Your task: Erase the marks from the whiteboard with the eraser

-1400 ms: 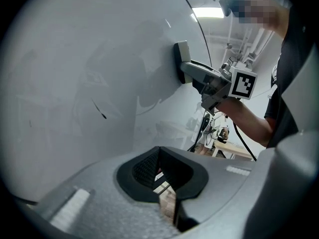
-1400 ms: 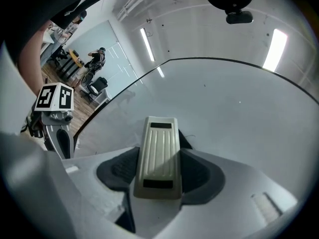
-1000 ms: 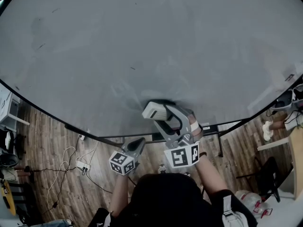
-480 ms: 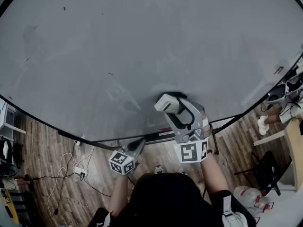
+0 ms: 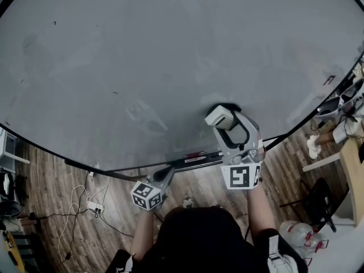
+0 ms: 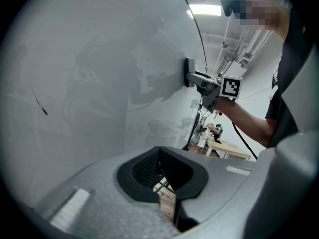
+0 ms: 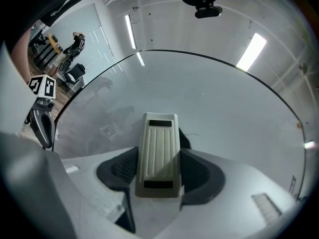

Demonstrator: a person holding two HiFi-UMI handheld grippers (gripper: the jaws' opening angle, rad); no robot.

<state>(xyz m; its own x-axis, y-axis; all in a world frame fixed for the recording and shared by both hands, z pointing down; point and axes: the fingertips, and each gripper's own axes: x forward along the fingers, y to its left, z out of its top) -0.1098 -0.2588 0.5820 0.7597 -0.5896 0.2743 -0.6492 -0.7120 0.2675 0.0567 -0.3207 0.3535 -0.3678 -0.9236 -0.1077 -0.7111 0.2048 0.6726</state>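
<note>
The large grey whiteboard (image 5: 170, 56) fills the head view. Short dark marks remain on it (image 5: 115, 92), and one stroke (image 6: 40, 103) shows in the left gripper view. My right gripper (image 5: 224, 118) is shut on the cream, ribbed eraser (image 7: 158, 153), whose black felt face presses flat on the board's lower right part. The eraser (image 6: 190, 72) also shows from the side, against the board. My left gripper (image 5: 168, 171) hangs below the board's lower edge, its jaws shut with nothing between them (image 6: 162, 171).
A ledge with a marker (image 5: 193, 159) runs under the board's lower edge. Cables and a power strip (image 5: 94, 206) lie on the wooden floor at the left. A table (image 5: 352, 169) and water bottles (image 5: 296, 232) stand at the right.
My right gripper has slid the eraser to the right along the lower part of the board. The left gripper has stayed where it was.
</note>
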